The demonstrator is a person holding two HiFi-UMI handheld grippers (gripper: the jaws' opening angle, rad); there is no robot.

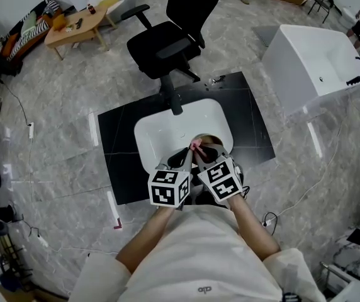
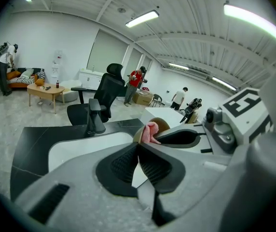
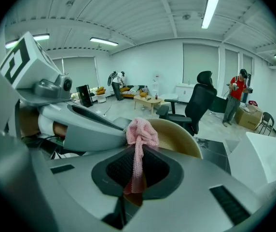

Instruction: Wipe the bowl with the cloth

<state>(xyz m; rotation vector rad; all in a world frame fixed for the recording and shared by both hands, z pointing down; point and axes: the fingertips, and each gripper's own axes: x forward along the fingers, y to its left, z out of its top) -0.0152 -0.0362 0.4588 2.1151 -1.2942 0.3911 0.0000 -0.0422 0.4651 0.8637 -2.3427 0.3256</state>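
Bowl (image 3: 179,139), tan and tipped on edge, sits right in front of the right gripper (image 3: 137,151), its hollow facing that gripper's jaws. The cloth (image 3: 140,134), pink and knitted, is clamped between those jaws. A strip of it runs down between the pads, and a bunched end sticks out past the tips against the bowl's near rim.

The left gripper (image 2: 138,146) comes in from the right gripper's left side, and its tips reach the bowl's left edge. Its jaws are closed tight, with a thin pale sliver of the bowl's wall pinched between the pads. The pink cloth shows just beyond its tips.

From the head view, both grippers point forward and down, side by side and close together, with the bowl (image 1: 209,141) and cloth (image 1: 196,145) at their tips. Under them lies a white sink (image 1: 155,137) set in a black tabletop (image 1: 120,143). A black office chair (image 1: 167,36) stands on the floor beyond the tabletop's far edge.
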